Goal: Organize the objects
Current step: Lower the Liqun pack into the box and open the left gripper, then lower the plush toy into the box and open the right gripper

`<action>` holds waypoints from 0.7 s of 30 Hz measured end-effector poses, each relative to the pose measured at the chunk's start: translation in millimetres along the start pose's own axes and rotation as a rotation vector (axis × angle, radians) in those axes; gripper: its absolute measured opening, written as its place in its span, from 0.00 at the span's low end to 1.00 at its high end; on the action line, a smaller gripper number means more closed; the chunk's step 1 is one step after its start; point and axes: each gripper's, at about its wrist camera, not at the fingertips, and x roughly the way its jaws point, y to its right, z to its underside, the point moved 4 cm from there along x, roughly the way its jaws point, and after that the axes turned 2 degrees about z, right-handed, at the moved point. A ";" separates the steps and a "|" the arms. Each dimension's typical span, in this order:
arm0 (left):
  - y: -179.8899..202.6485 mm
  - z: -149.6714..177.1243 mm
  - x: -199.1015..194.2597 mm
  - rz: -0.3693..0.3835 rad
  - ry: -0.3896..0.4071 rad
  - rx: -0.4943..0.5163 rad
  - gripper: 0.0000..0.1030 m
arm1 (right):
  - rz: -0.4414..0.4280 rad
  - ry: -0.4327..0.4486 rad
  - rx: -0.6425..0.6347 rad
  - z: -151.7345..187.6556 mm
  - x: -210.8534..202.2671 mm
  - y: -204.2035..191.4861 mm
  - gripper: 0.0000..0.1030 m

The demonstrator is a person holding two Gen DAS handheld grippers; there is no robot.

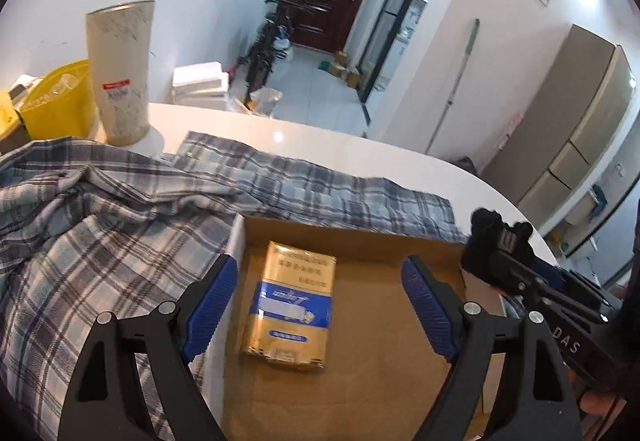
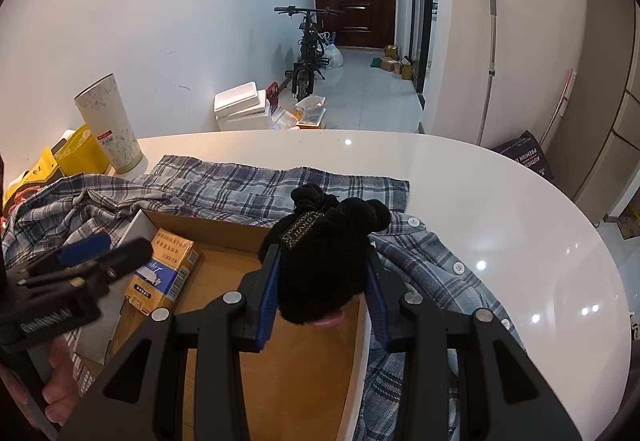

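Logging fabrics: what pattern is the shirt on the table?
Blue-grey and white plaid on the shirt; clearest in the left wrist view.

An open box (image 1: pixel 360 321) sits on a shirt (image 1: pixel 100 201) spread over the surface (image 2: pixel 500 201), a packet (image 1: pixel 290 305) lying inside it between the left fingers (image 1: pixel 212 305), a knitted glove (image 2: pixel 324 257) between the right fingers (image 2: pixel 267 301) (above the box), a tall cylinder (image 1: pixel 120 73) far beyond.

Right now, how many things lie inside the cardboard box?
1: a gold and blue rectangular packet lies flat at the left side of the open brown cardboard box. The black fuzzy knitted item is held above it.
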 end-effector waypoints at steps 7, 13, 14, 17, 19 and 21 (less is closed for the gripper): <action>3.7 0.1 -0.8 -0.014 -0.001 0.018 0.84 | 0.010 -0.035 -0.010 4.5 11.9 -1.0 0.37; 10.0 0.3 -4.3 -0.035 0.017 0.054 0.84 | 0.002 -0.064 -0.009 9.4 21.4 -0.8 0.38; 10.6 1.3 -4.4 -0.035 0.013 0.053 0.84 | 0.001 -0.066 -0.010 10.0 22.0 -1.0 0.39; 7.9 1.6 -1.6 -0.038 0.001 0.048 0.84 | 0.001 -0.075 -0.017 11.6 24.4 -2.7 0.39; 5.5 1.7 -0.2 -0.043 -0.005 0.036 0.84 | 0.004 -0.085 -0.022 13.1 26.7 -3.8 0.39; 3.1 1.3 0.2 -0.035 -0.009 0.021 0.84 | 0.003 -0.097 -0.024 15.0 29.1 -4.1 0.39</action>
